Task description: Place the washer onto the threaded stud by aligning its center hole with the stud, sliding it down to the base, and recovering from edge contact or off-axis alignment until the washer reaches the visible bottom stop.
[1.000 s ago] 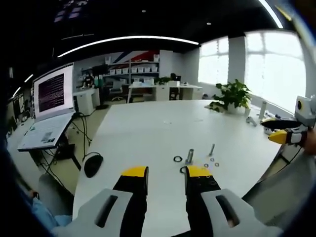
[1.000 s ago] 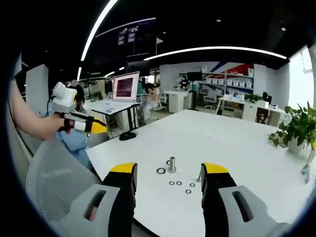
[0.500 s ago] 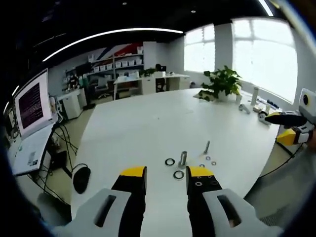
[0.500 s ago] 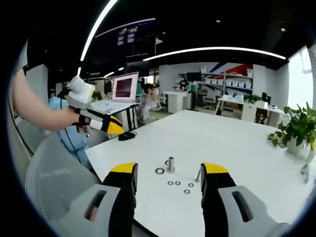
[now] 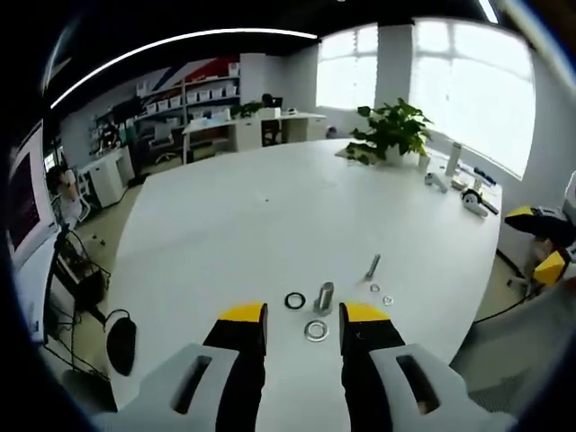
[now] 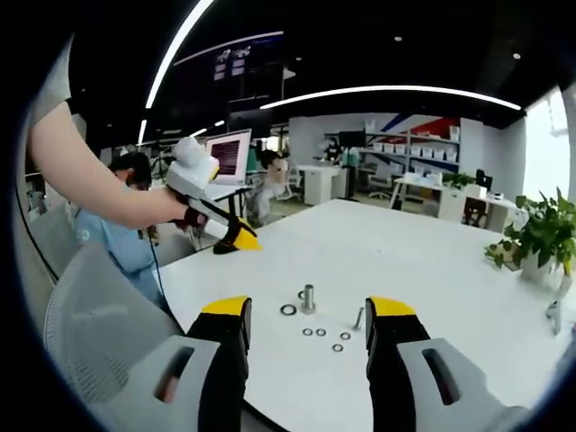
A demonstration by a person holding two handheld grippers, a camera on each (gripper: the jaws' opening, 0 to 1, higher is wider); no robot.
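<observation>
Left gripper view: left gripper (image 5: pixel 301 317) low over a white table (image 5: pixel 234 216), jaws apart, nothing between them. Just ahead of the yellow tips, a short upright stud (image 5: pixel 323 297) on the tabletop. Dark washer (image 5: pixel 294 301) flat on the table just to the left of the stud, apart from it. Silver washer (image 5: pixel 316 330) flat between the jaw tips, nearer the camera than the stud, not gripped. Loose bolt (image 5: pixel 372 265) lying beyond and to the right of the stud, with two small washers (image 5: pixel 382 294) near it. At the right edge, the right gripper (image 5: pixel 546 243), yellow tips showing, off the table's side; too little of its jaws shown there to judge. Potted plant (image 5: pixel 387 131) at the far side of the table. Mouse (image 5: pixel 121 343) on a lower desk at left.

Right gripper view: right gripper (image 6: pixel 306 317) also held wide, empty, jaws either side of the stud (image 6: pixel 308 298) further out on the table (image 6: pixel 432 261). Dark washer (image 6: pixel 288 310) beside the stud on its left, not on it. Small washers (image 6: pixel 322 335) scattered nearer the camera, bolt (image 6: pixel 358 318) close to the right jaw tip. Left gripper (image 6: pixel 229 236) coming in from the left in a person's hand (image 6: pixel 184 214), yellow tips pointed down toward the table edge, well apart from the stud. Mesh chair back (image 6: pixel 99 324) at lower left. Potted plant (image 6: pixel 537 236) at right.
</observation>
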